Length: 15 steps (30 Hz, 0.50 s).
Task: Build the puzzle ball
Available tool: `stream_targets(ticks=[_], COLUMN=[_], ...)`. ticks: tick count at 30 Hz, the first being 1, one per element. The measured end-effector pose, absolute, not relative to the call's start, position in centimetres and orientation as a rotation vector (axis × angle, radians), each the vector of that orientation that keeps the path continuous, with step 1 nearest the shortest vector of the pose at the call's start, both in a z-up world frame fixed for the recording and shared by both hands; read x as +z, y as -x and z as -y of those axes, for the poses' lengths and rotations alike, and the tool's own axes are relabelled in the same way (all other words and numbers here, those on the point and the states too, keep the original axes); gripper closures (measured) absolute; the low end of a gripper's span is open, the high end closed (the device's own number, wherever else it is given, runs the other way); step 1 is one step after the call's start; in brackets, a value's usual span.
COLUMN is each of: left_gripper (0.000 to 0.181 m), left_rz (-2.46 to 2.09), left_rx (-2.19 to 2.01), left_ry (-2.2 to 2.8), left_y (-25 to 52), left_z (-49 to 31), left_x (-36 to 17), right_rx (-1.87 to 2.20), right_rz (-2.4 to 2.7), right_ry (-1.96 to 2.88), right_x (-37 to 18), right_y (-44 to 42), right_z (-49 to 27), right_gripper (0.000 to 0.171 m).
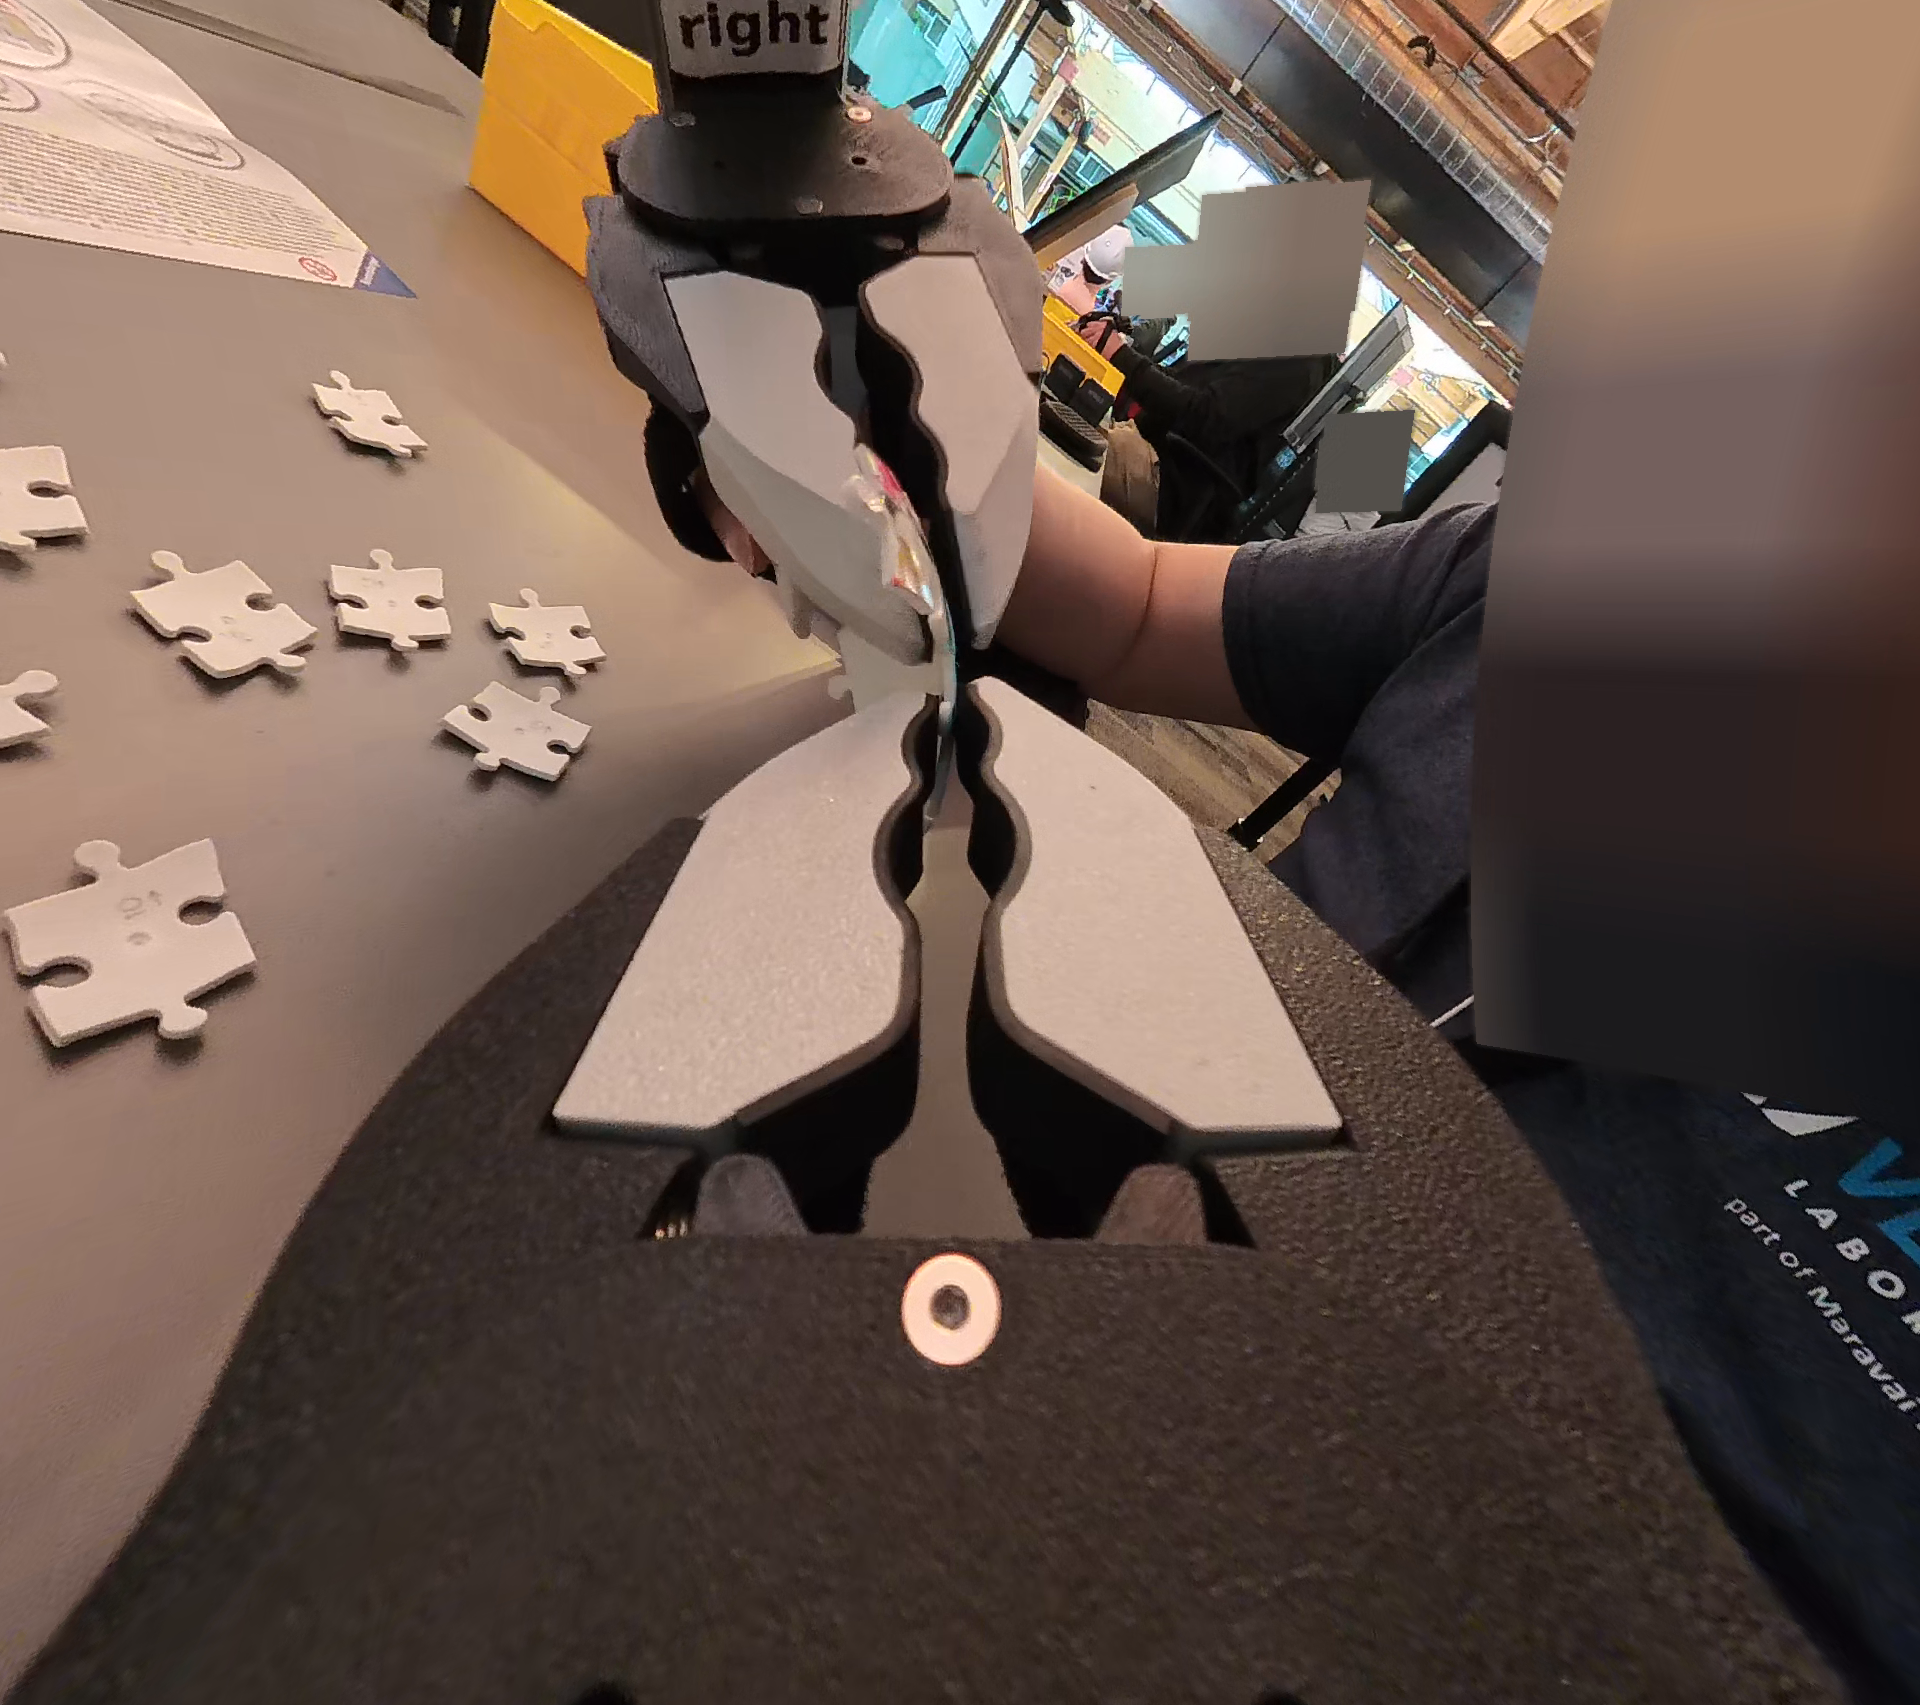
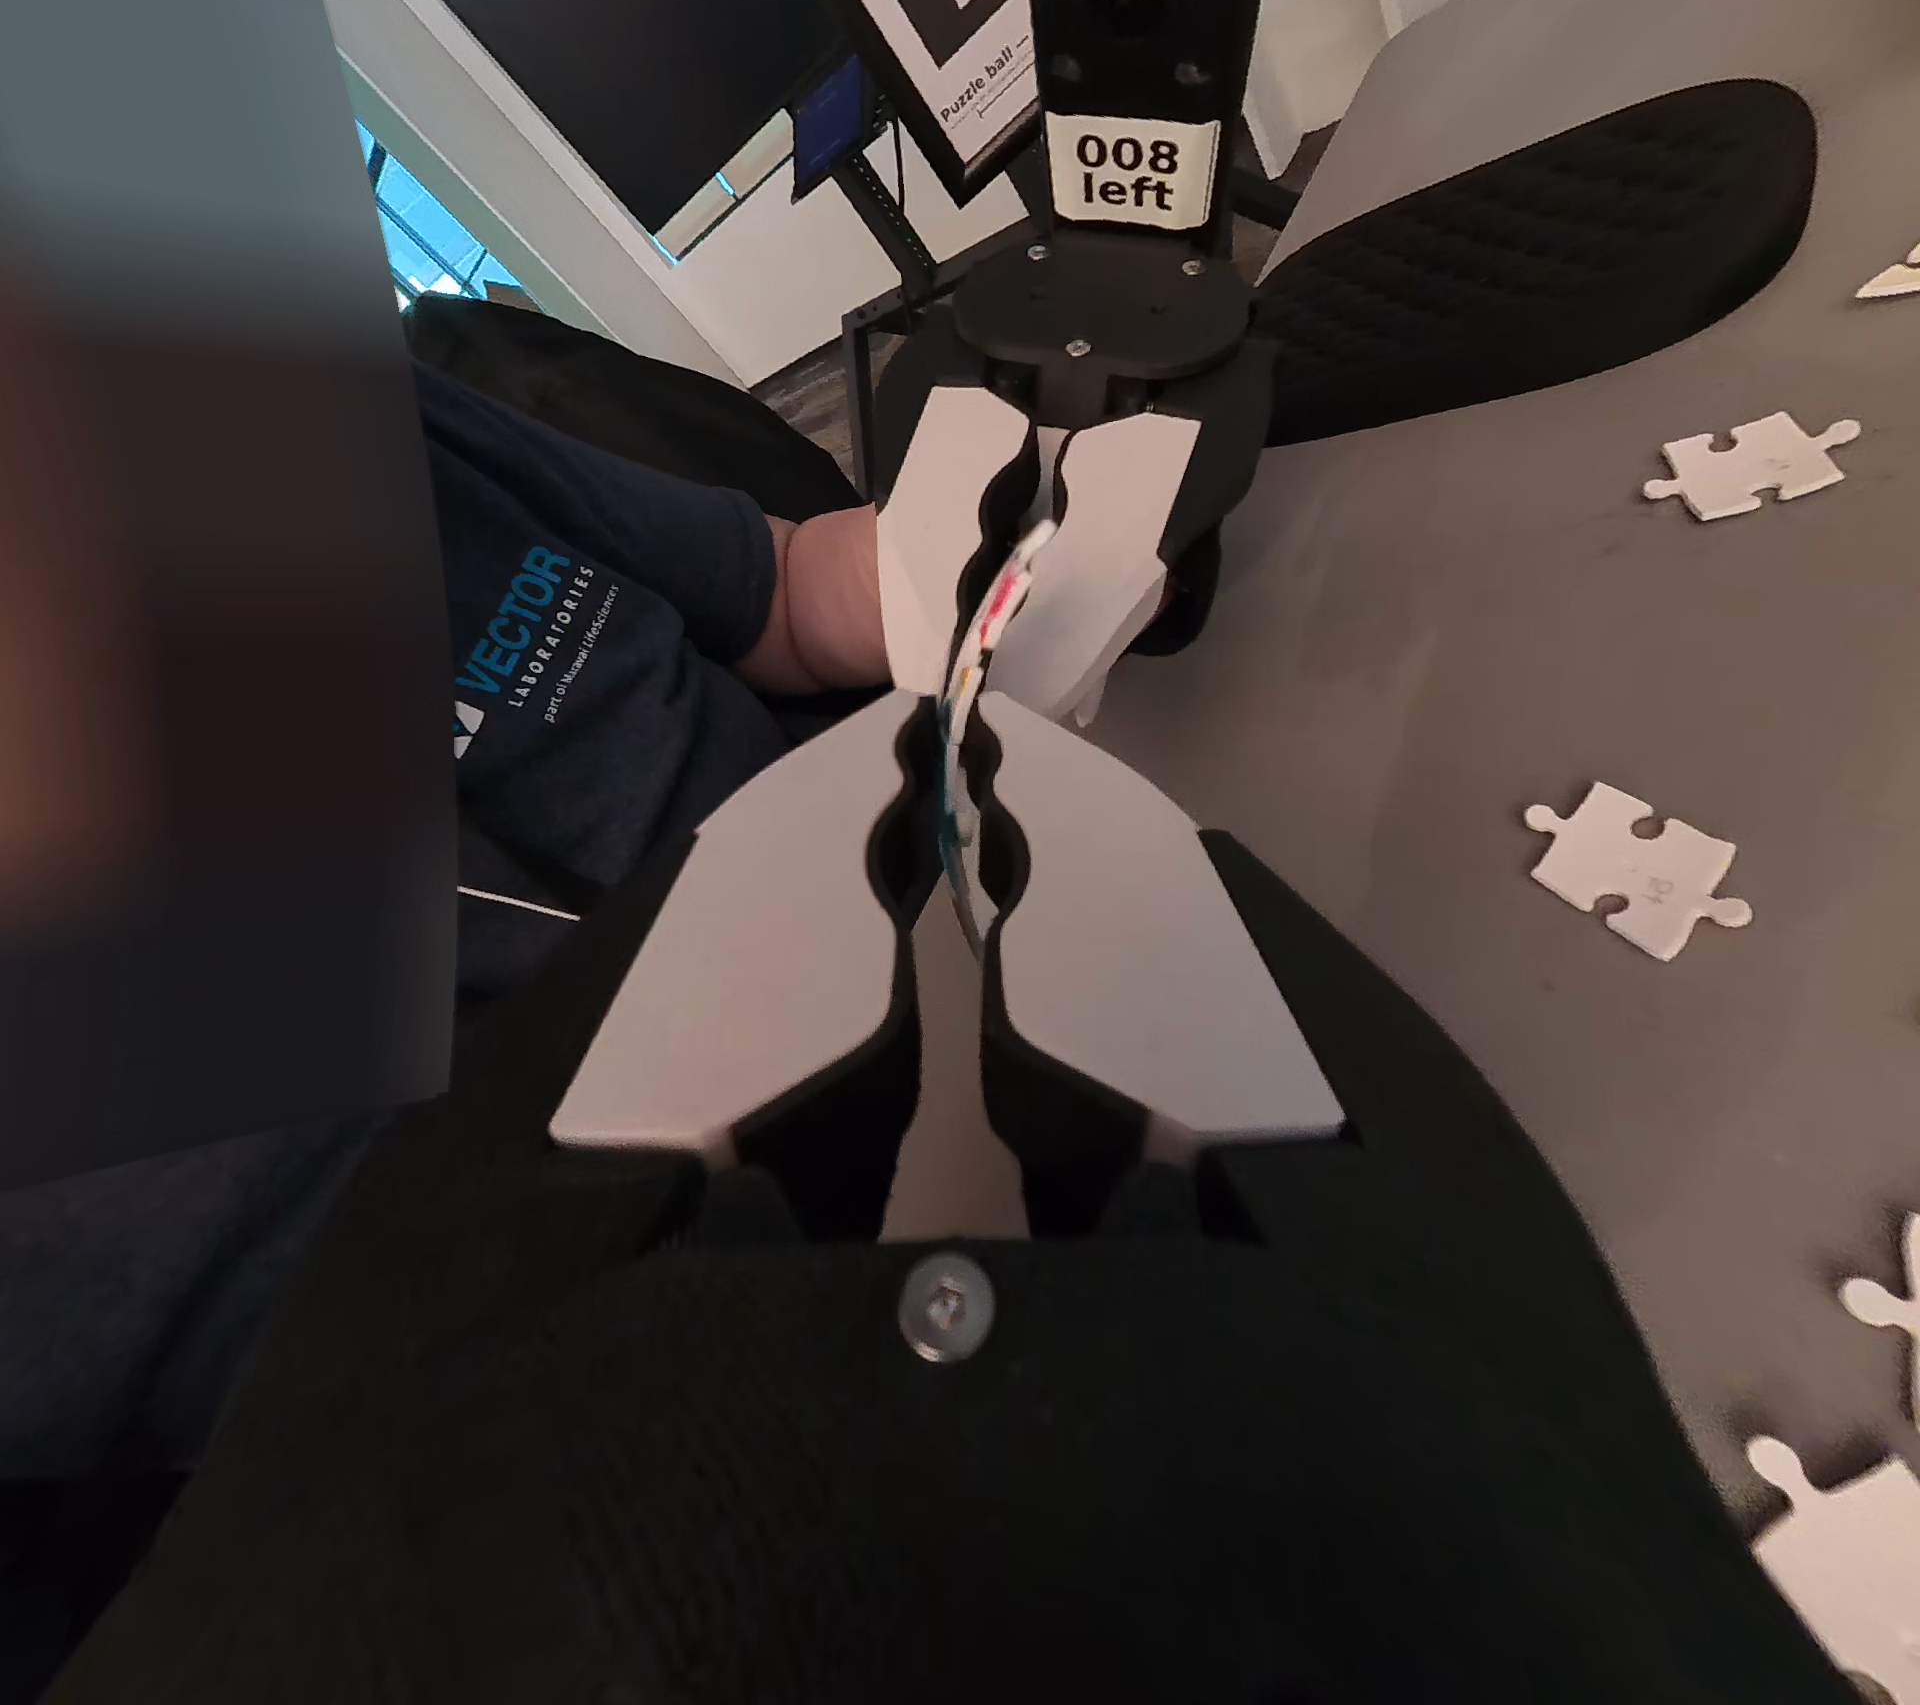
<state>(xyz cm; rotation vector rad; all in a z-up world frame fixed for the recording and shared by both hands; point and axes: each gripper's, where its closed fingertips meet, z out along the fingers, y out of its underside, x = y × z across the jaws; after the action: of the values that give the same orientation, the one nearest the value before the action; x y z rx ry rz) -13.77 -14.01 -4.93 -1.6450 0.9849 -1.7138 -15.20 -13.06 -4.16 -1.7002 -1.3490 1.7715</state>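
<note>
- The jaws of the left gripper and the right gripper stand nearly closed, tip to tip, each pinching an edge-on curved puzzle piece above the worktop.
- The held pieces look thin, light and stiff, probably slippery; they are best gripped mid-face, clear of the tabs.
- Their long axis runs along the fingers.
- Loose pieces lie flat, well apart from the grippers.

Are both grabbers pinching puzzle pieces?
Touching. In the right wrist view, the right gripper is closed on a curved puzzle piece, and the left gripper across from it pinches another piece.
</note>
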Motion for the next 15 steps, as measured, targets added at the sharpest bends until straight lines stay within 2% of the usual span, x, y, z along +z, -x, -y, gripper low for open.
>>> stream_targets(ticks=[13, 15], left_gripper=[0.178, 0.179], left_rz=[-1.019, -1.008], left_rx=[-1.717, -1.737], left_ry=[1.640, 1.628], left_y=[13.32, 13.47], left_z=[14.55, 14.54], left_x=[-5.00, -4.69], right_rx=[1.730, 1.753], right_rz=[1.421, 1.424], right_ry=[1.730, 1.727], right_x=[-4.17, -3.97], right_y=[14.79, 14.65], right_z=[13.77, 13.83], right_gripper=[0.167, 0.160])
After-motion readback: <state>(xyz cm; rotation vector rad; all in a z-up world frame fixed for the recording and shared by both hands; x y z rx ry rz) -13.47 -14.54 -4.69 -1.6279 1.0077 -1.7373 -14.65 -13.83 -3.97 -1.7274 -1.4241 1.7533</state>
